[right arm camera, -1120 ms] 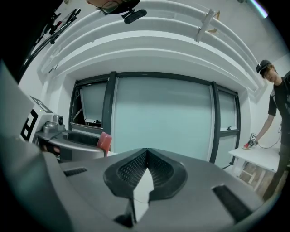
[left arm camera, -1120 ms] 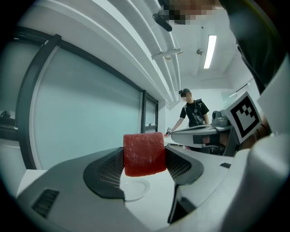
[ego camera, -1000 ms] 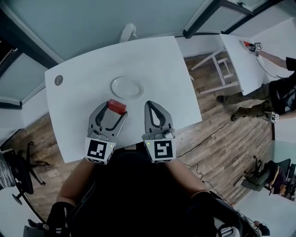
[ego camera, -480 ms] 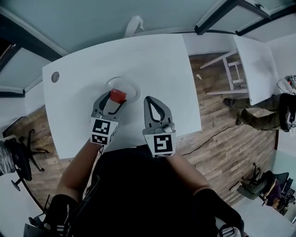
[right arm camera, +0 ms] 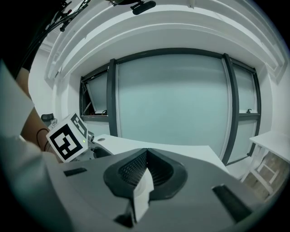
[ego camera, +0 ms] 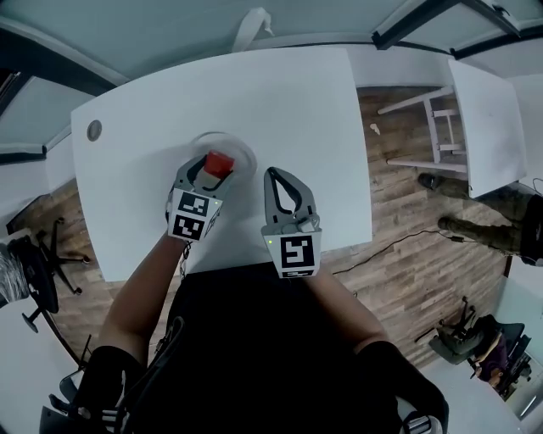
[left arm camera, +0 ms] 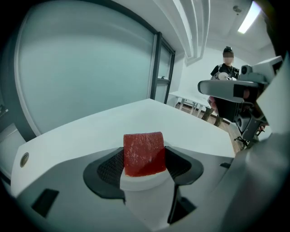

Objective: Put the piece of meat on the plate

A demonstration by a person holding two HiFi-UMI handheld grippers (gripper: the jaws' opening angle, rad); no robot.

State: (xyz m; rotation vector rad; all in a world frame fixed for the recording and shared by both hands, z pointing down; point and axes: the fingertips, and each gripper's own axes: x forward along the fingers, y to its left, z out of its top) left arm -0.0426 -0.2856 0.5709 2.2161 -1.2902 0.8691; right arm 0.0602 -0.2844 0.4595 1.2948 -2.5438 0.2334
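Observation:
A red block of meat [ego camera: 219, 163] is clamped between the jaws of my left gripper [ego camera: 215, 166], held over the near edge of the round white plate [ego camera: 237, 146] on the white table [ego camera: 288, 110]. In the left gripper view the meat [left arm camera: 143, 153] fills the gap of that gripper [left arm camera: 144, 156] and hides the plate. My right gripper [ego camera: 280, 175] hovers to the right of the plate with its jaws shut and nothing between them; in its own view the right gripper [right arm camera: 146, 163] shows jaws pressed together.
A round grommet [ego camera: 94, 130] sits at the table's far left corner. A white chair back [ego camera: 254, 21] stands behind the table. A second white table [ego camera: 496, 119] and a stool [ego camera: 433, 136] are at the right, with a person [left arm camera: 225, 74] standing beyond.
My left gripper has carried the meat forward from short of the plate to over its near rim. The right gripper has stayed about where it was, shut.

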